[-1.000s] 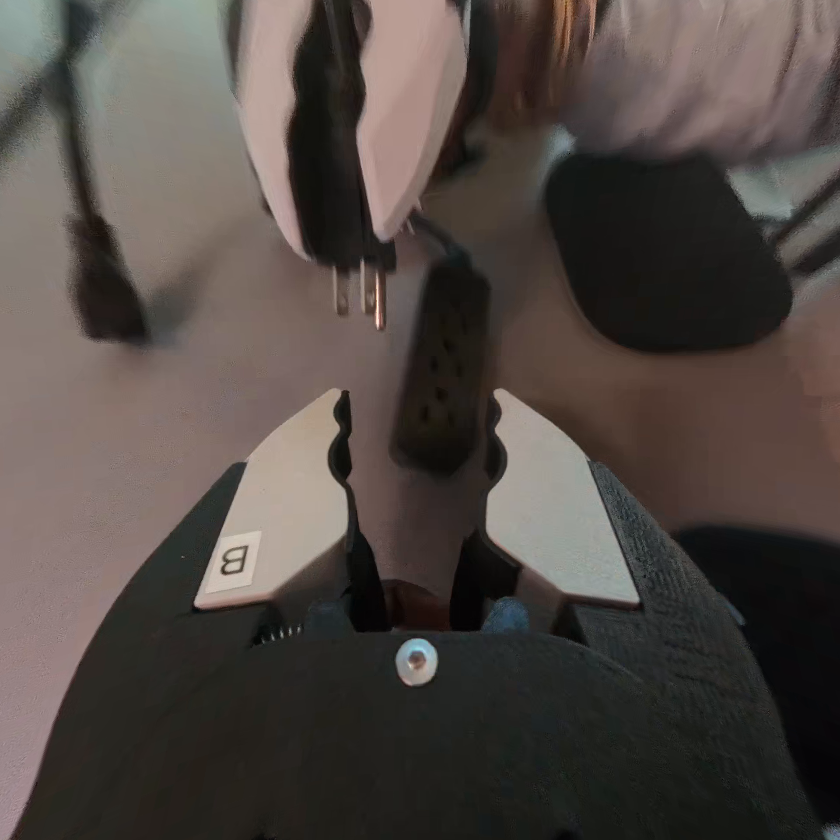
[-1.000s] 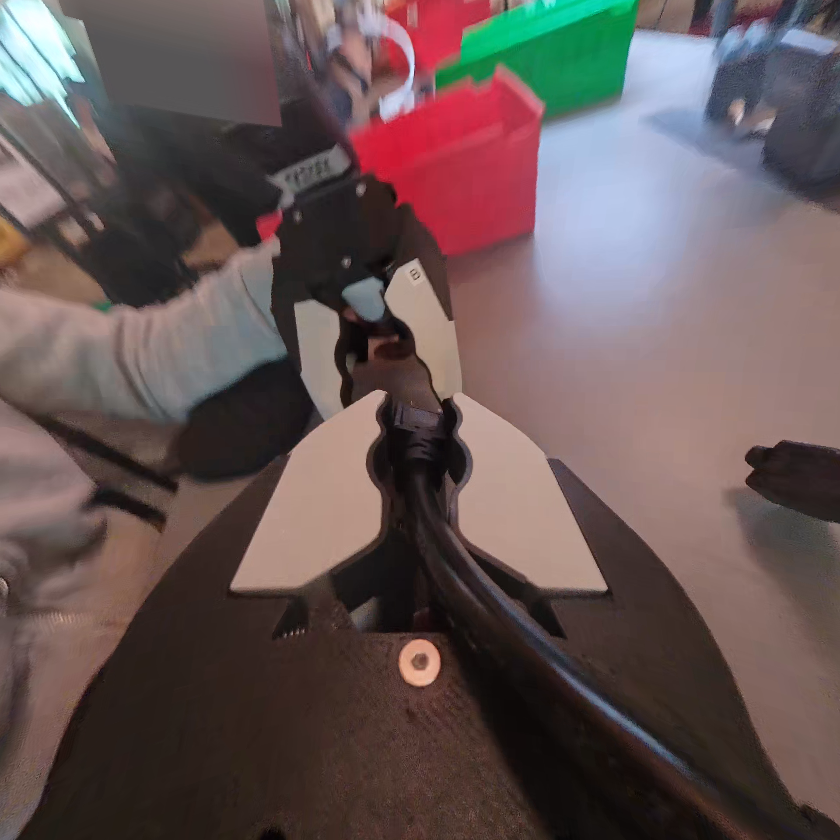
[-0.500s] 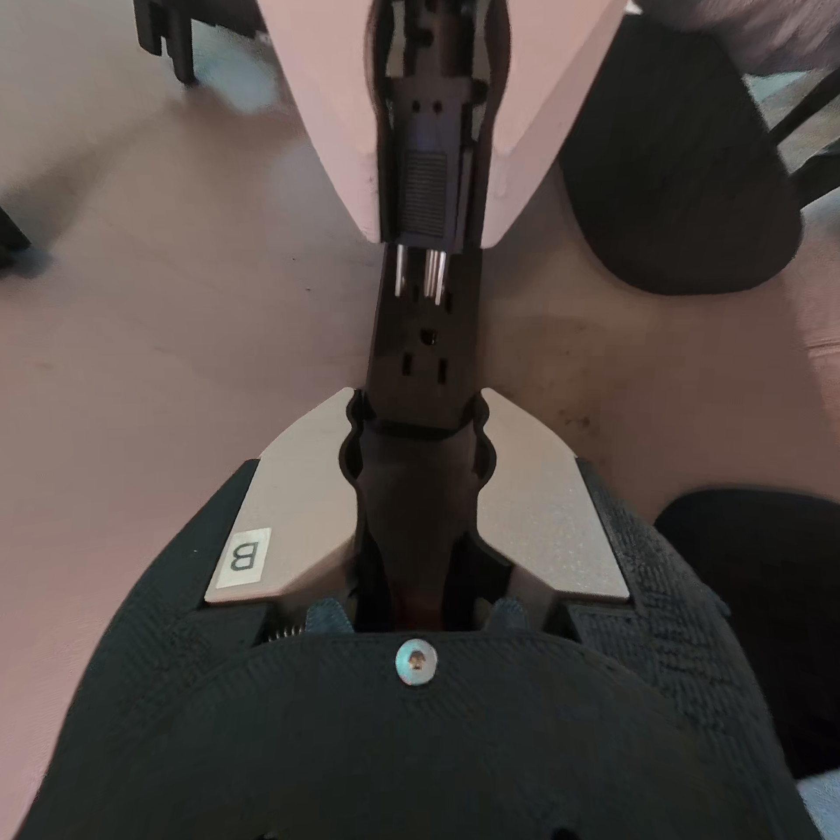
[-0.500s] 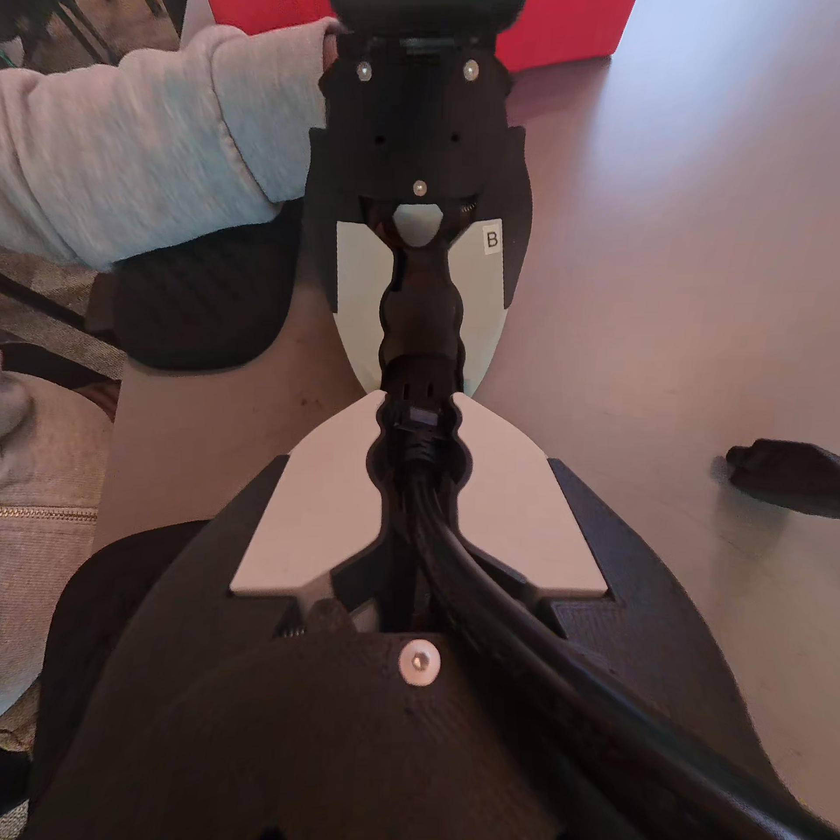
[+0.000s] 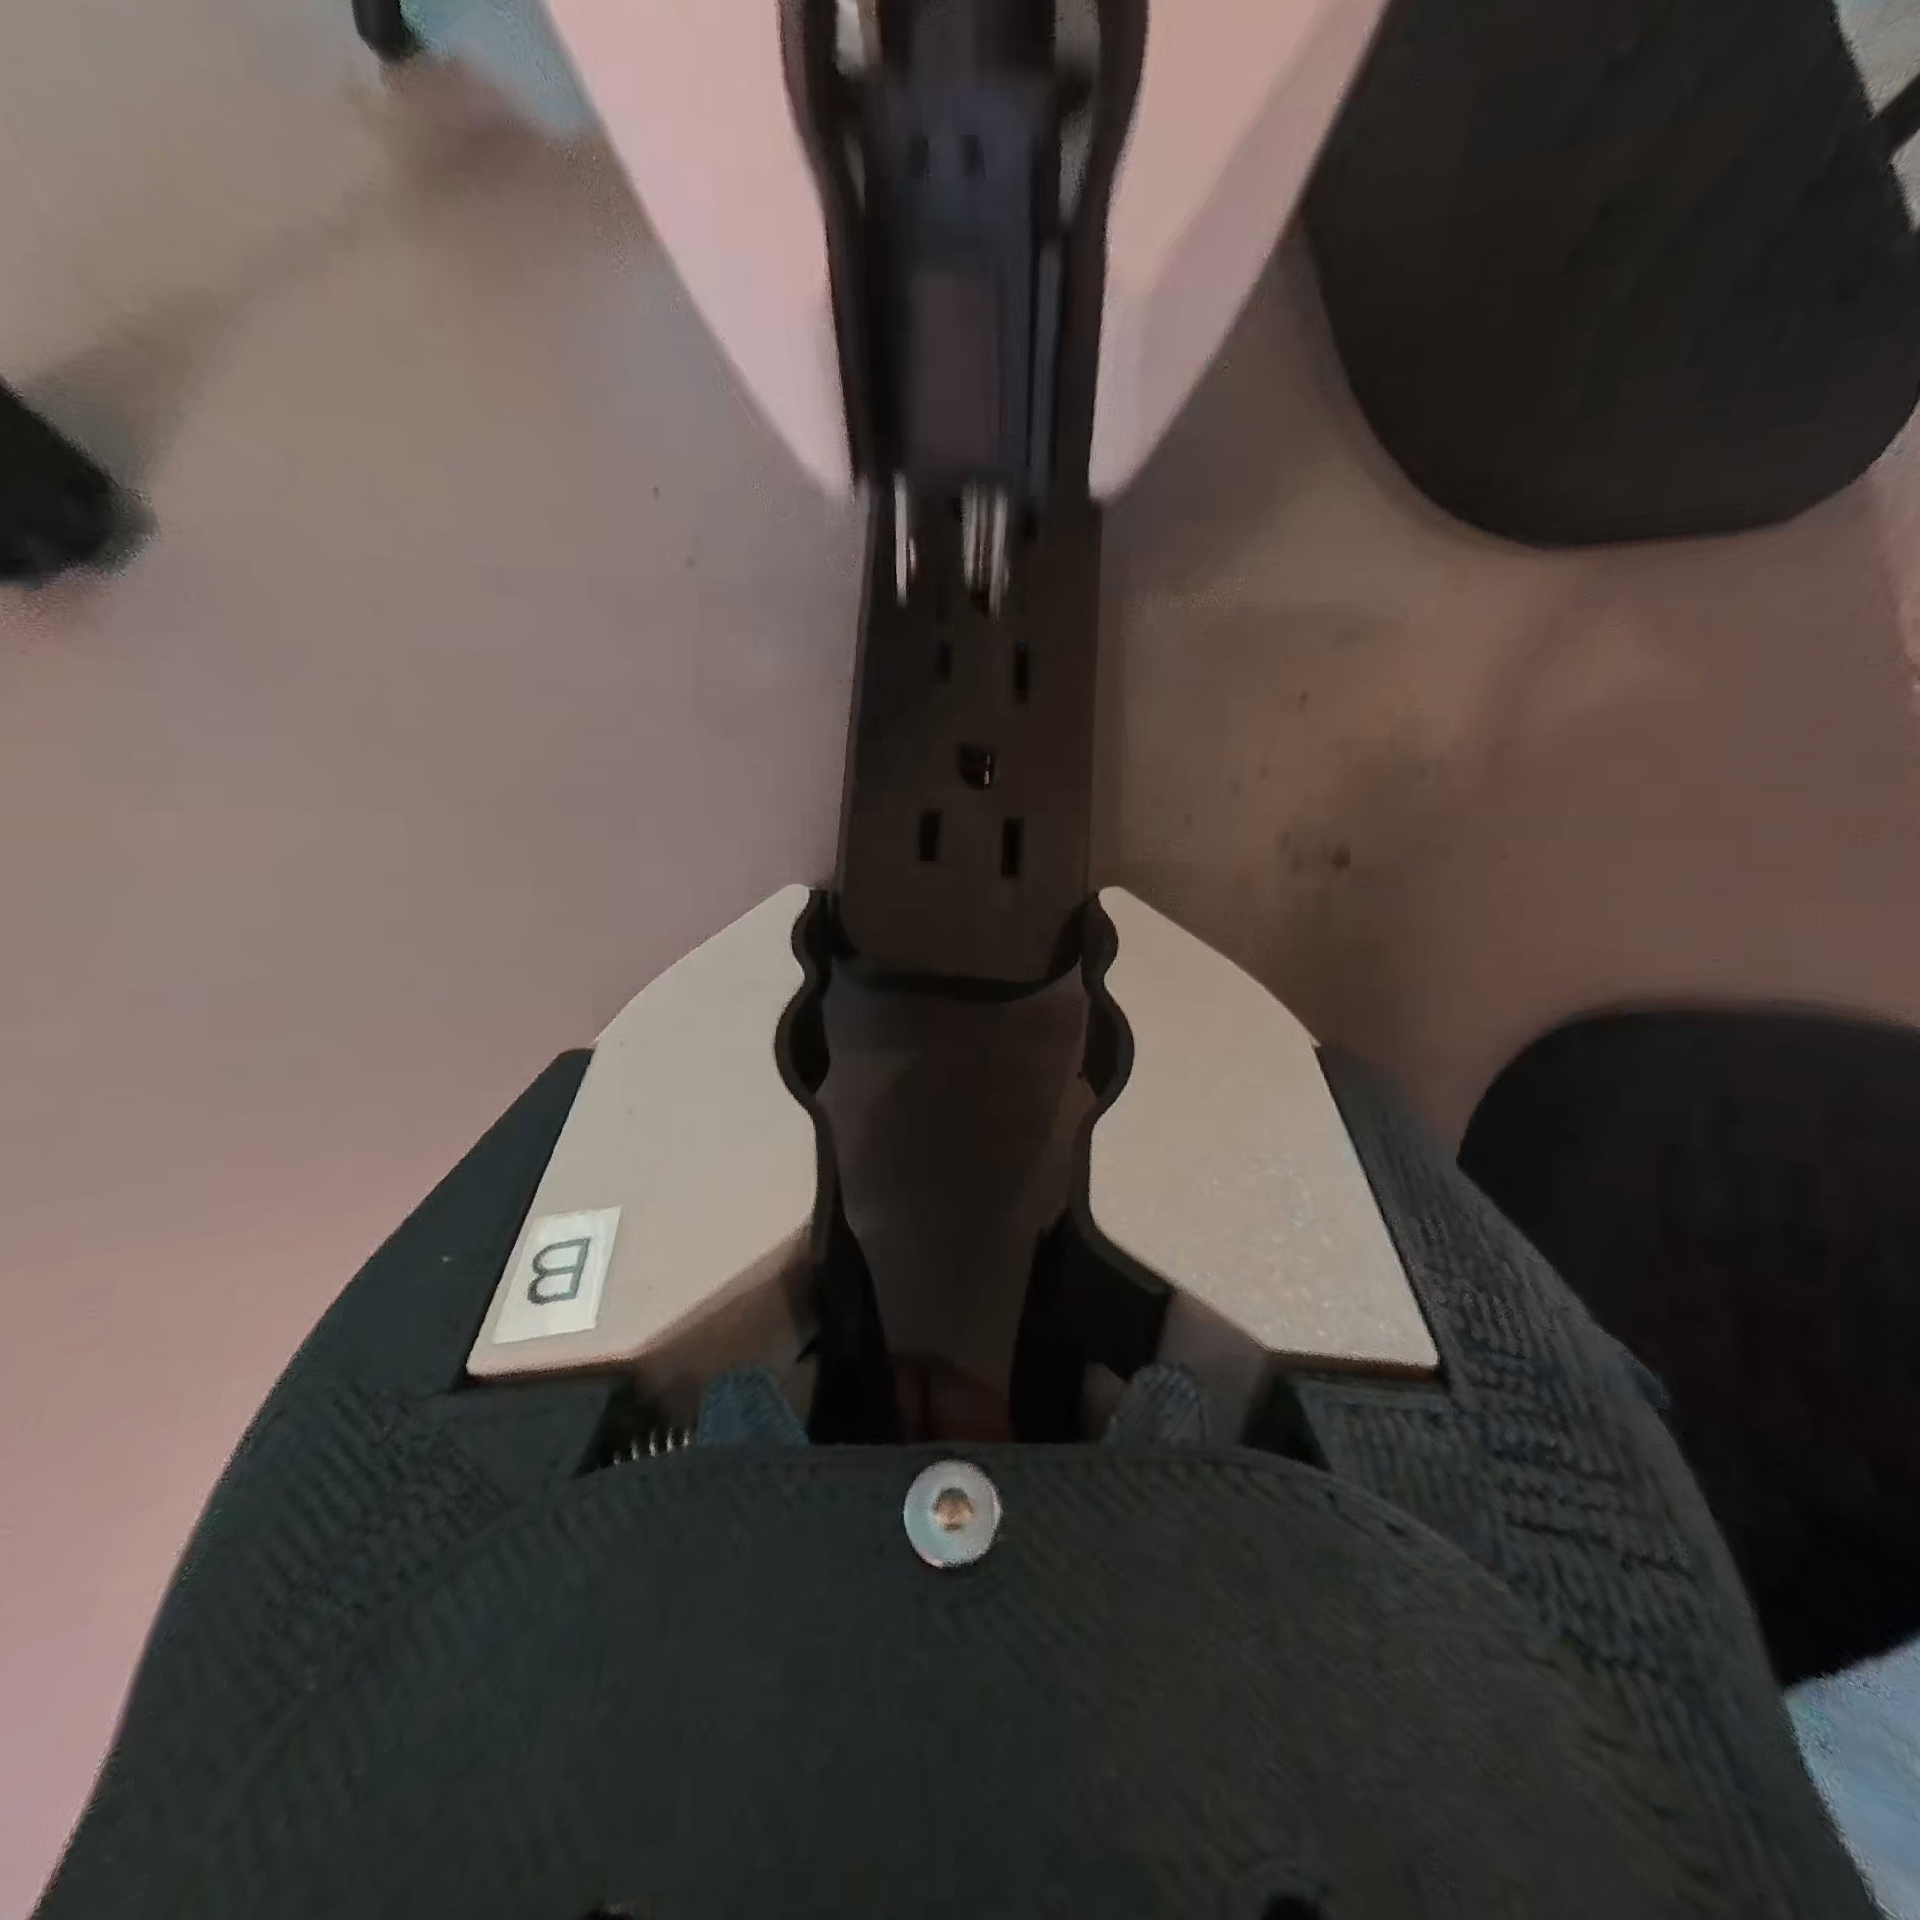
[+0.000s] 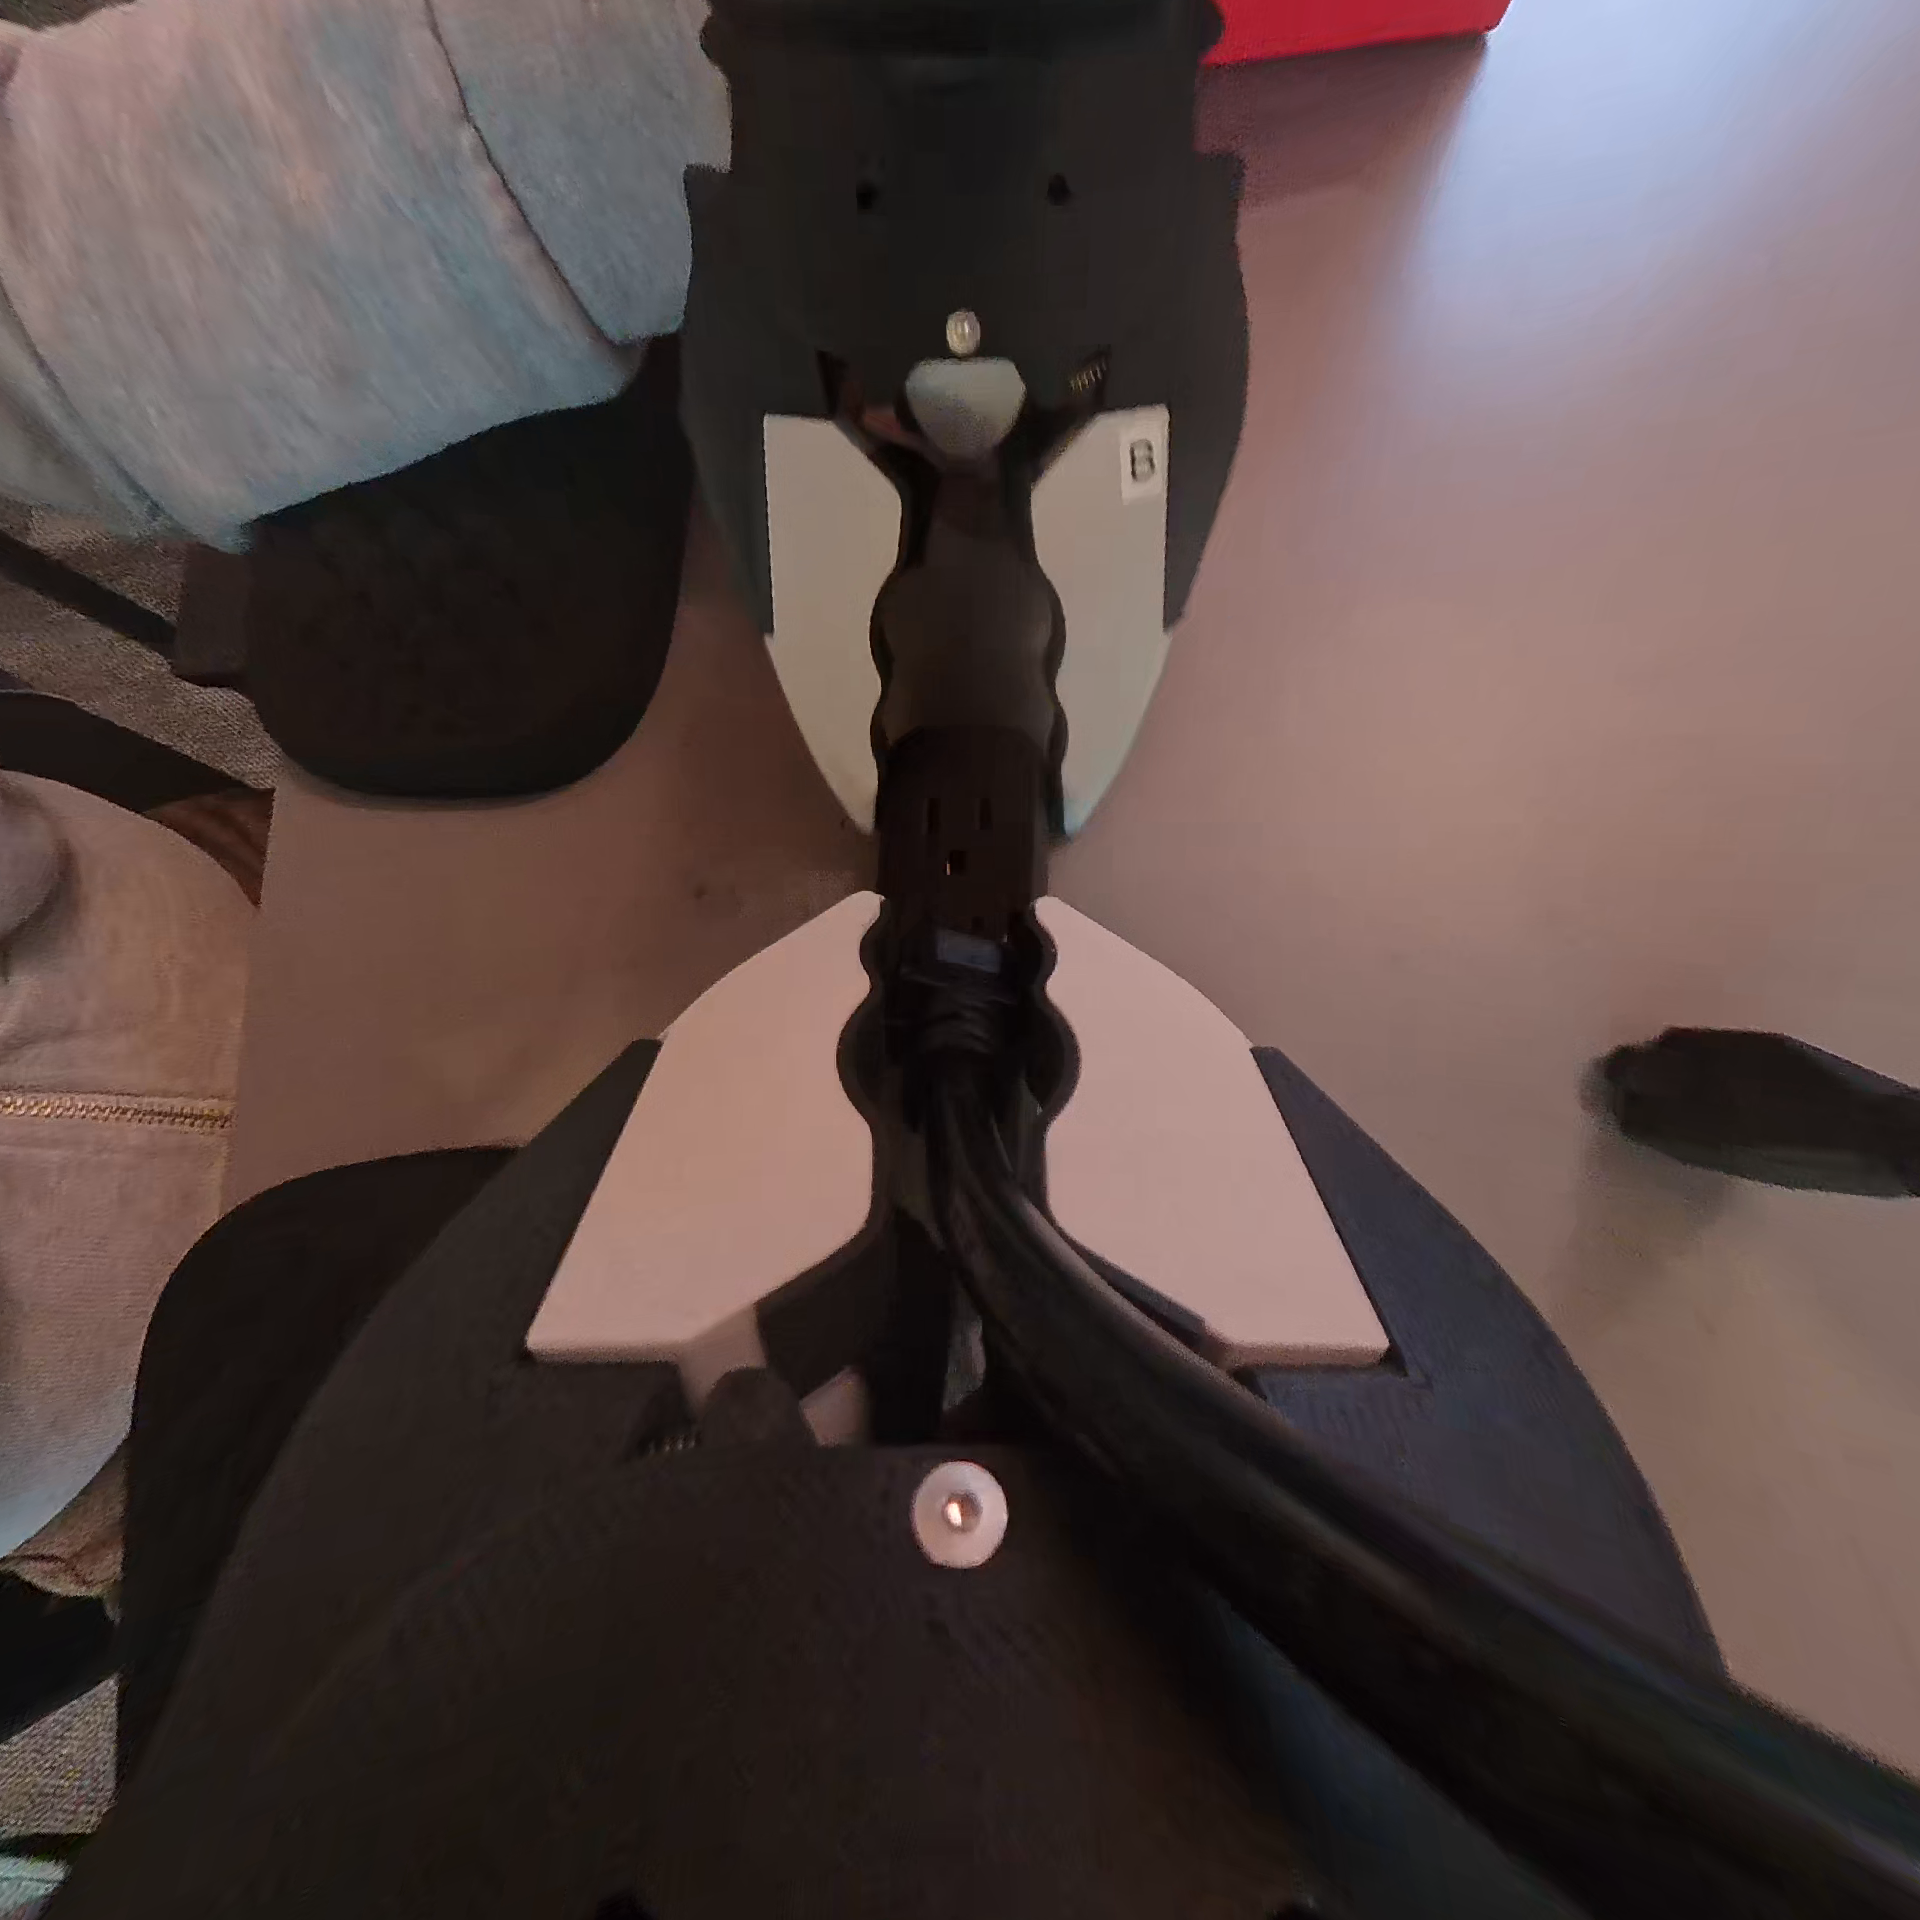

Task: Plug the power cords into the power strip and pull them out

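While the left tool (image 5: 956, 914) clamps the power strip (image 5: 971, 769), right tool (image 6: 956, 925) grips a plug (image 6: 961, 961), prongs apparently just touching the sockets.

Your left tongs (image 5: 961, 935) have pale grey finger plates with wavy black inner edges, set in a textured black printed body with one silver screw; a small lettered sticker sits on the left plate. Your right tongs (image 6: 956, 935) match. You wear a light grey fleece sleeve (image 6: 312, 239).

Grey sleeve (image 6: 312, 260) is showing top left, red bin (image 6: 1351, 26) is peeking at top edge, pale tabletop (image 6: 1558, 623) is spanning underneath.
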`<state>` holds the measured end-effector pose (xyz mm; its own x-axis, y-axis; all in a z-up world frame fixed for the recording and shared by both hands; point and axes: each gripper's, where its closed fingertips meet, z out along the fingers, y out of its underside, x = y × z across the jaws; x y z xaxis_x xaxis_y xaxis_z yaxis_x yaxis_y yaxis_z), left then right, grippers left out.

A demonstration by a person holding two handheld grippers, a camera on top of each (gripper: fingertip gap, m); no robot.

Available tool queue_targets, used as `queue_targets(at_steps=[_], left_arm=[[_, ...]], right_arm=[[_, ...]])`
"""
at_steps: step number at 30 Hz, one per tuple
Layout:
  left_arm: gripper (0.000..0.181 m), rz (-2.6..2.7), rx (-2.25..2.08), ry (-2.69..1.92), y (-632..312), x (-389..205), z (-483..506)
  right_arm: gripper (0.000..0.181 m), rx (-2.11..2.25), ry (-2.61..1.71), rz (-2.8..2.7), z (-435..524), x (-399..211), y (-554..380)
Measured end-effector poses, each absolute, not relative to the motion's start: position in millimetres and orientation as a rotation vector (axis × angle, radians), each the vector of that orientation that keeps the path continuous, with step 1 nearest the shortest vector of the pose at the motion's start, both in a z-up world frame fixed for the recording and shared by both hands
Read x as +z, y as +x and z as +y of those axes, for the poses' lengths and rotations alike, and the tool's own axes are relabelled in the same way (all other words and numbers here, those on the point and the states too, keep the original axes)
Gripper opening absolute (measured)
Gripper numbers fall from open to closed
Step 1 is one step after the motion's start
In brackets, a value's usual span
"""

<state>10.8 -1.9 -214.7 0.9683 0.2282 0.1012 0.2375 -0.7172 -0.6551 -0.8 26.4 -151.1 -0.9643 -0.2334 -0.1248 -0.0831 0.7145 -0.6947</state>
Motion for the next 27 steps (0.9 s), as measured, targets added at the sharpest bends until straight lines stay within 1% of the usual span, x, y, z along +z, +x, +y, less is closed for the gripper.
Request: queue_targets(at_steps=[4,5,6,7,9,11,13,16,21,27], left_arm=[[0.047,-0.366,-0.037,-2.402,16,-214,-20],[0.057,-0.393,-0.029,-2.400,13,-213,-22],[0.074,-0.417,-0.016,-2.377,9,-208,-20],[0.078,-0.405,0.001,-2.328,6,-200,-15],[0.079,-0.310,0.076,-2.225,4,-180,1],[0.074,-0.198,0.171,-2.227,5,-178,12],[0.066,-0.112,0.234,-2.304,5,-189,19],[0.045,-0.092,0.260,-2.380,1,-206,22],[0.045,-0.212,0.108,-2.301,2,-209,25],[0.045,-0.240,0.052,-2.265,3,-210,26]], right_arm=[[0.023,-1.105,-0.259,2.707,39,-149,-5],[0.023,-1.128,-0.260,2.699,38,-149,-5],[0.023,-1.148,-0.261,2.680,36,-149,-3],[0.023,-1.146,-0.267,2.670,36,-150,-1],[0.023,-1.111,-0.283,2.701,38,-153,-1],[0.023,-1.092,-0.290,2.705,40,-154,1],[0.023,-1.083,-0.275,2.695,39,-156,3],[0.023,-1.032,-0.272,2.731,39,-163,3],[0.023,-1.003,-0.275,2.785,38,-167,2],[0.023,-1.035,-0.272,2.778,29,-169,5]])
